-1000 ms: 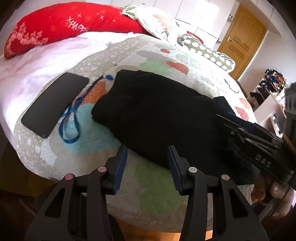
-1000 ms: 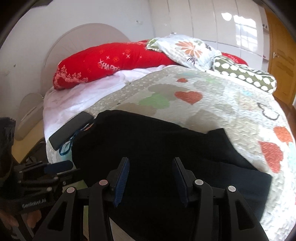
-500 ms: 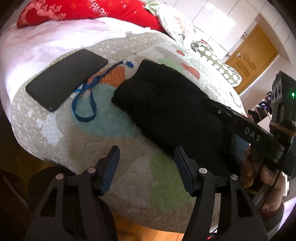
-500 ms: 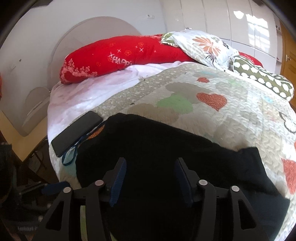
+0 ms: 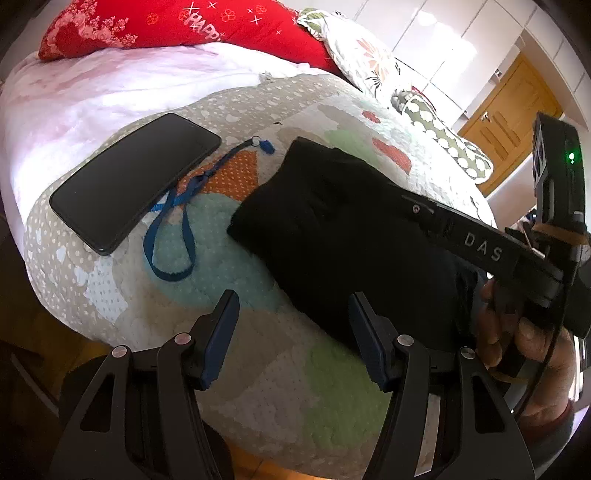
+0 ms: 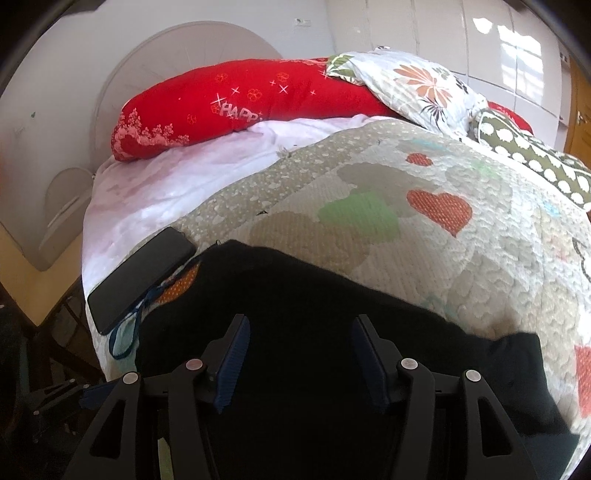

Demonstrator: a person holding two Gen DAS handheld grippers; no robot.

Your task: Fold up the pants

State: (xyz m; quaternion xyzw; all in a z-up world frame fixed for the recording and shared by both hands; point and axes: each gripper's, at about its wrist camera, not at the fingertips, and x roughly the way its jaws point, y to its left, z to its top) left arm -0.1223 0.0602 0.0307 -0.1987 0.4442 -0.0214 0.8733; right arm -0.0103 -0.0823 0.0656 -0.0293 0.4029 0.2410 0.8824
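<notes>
Left wrist view: the left gripper (image 5: pixel 293 314) sits at the bottom centre with its jaws spread and nothing between them, only the patterned quilt (image 5: pixel 258 373) showing in the gap. The folded black pants (image 5: pixel 332 236) lie on the quilt at the centre right of the frame, their near edge just beside the right-hand finger. In the left half of the frame a black phone (image 5: pixel 136 181) rests face up, with a blue lanyard (image 5: pixel 173 240) looped between it and the pants. At the right edge a hand (image 5: pixel 524 332) grips the black body of the right gripper. A red pillow (image 5: pixel 177 26) runs along the top.

Right wrist view: the right gripper (image 6: pixel 301 354) at the bottom centre has its jaws apart, empty, over the pants (image 6: pixel 332 350), which fill the lower middle of the frame. The phone (image 6: pixel 140 273) lies at the left, the red pillow (image 6: pixel 240 107) at the upper centre.
</notes>
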